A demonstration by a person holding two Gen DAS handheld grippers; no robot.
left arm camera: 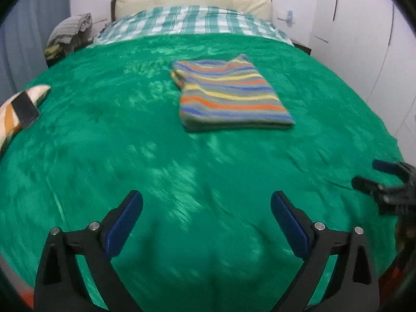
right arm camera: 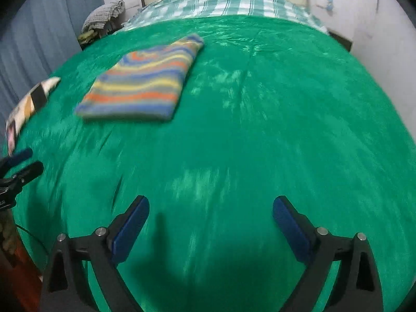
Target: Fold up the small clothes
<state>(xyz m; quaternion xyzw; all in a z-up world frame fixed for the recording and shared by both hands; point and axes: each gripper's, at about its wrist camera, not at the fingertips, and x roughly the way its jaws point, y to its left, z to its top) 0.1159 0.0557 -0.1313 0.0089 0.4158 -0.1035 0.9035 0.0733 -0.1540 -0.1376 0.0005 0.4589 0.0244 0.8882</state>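
Observation:
A striped garment (left arm camera: pixel 228 93) in blue, orange, yellow and grey lies folded into a rectangle on the green bedspread (left arm camera: pixel 130 156). My left gripper (left arm camera: pixel 206 208) stands open over bare bedspread, well short of the garment, nothing between its blue pads. In the right wrist view the same folded garment (right arm camera: pixel 140 80) lies at the upper left. My right gripper (right arm camera: pixel 210 213) is open too, over the bare green bedspread (right arm camera: pixel 260 130), far from the cloth. Each gripper shows at the edge of the other's view: the right gripper (left arm camera: pixel 377 176), the left gripper (right arm camera: pixel 23 161).
A patterned cushion with a dark band (left arm camera: pixel 20 109) lies at the bed's left edge. A green checked sheet (left arm camera: pixel 192 20) and a cream headboard cushion (left arm camera: pixel 192 0) are at the head. A heap of clothes (left arm camera: pixel 70 36) sits beside the bed. White cupboard doors (left arm camera: pixel 364 39) stand at the right.

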